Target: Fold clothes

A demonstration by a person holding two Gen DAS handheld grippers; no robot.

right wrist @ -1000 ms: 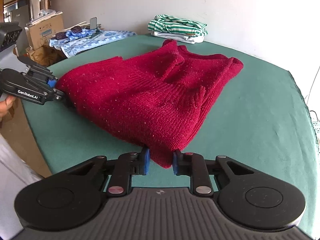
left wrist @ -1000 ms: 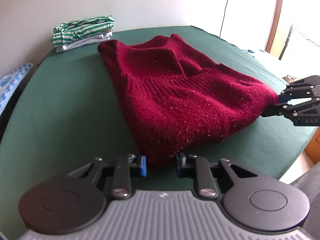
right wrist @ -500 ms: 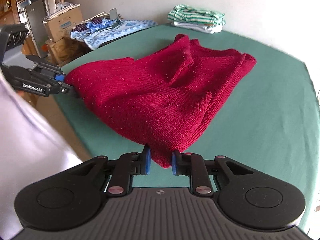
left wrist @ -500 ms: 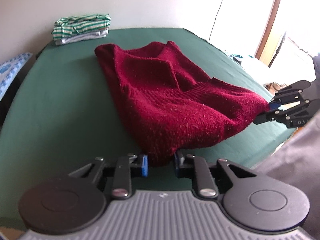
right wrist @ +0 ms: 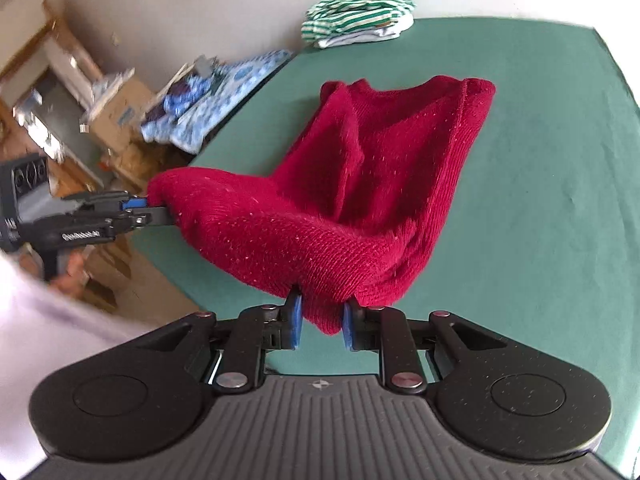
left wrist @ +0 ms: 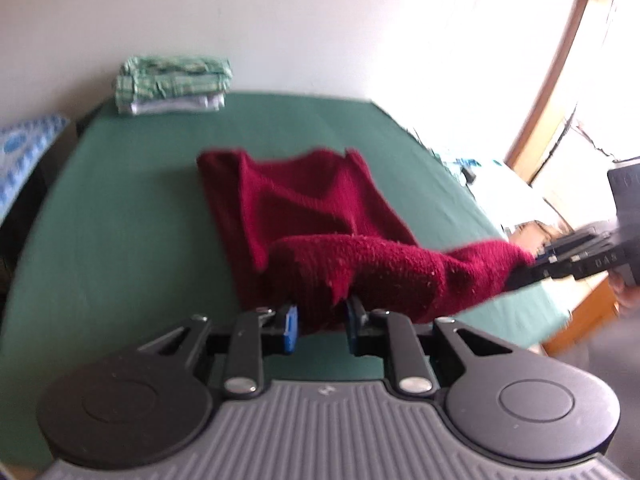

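Note:
A dark red knitted sweater (left wrist: 312, 216) (right wrist: 384, 168) lies partly on the green table (left wrist: 120, 220) (right wrist: 540, 140), its near hem lifted off the cloth. My left gripper (left wrist: 318, 326) is shut on one corner of the hem. The other corner is pinched in my right gripper (right wrist: 320, 326), also shut. Each gripper shows in the other's view: the right gripper (left wrist: 536, 260) at the right, the left gripper (right wrist: 146, 210) at the left. The hem hangs stretched between them while the neck end rests on the table.
A folded stack topped by a green-striped garment (left wrist: 172, 84) (right wrist: 356, 16) sits at the table's far end. Blue-patterned cloth (right wrist: 216, 96) and cardboard boxes (right wrist: 116, 116) lie beyond the left edge. A person's pale sleeve (right wrist: 40, 320) is near the table's front edge.
Both grippers have risen and carried the sweater's near hem up off the table and toward the far end; the sweater now looks shorter and bunched. The views are motion-blurred.

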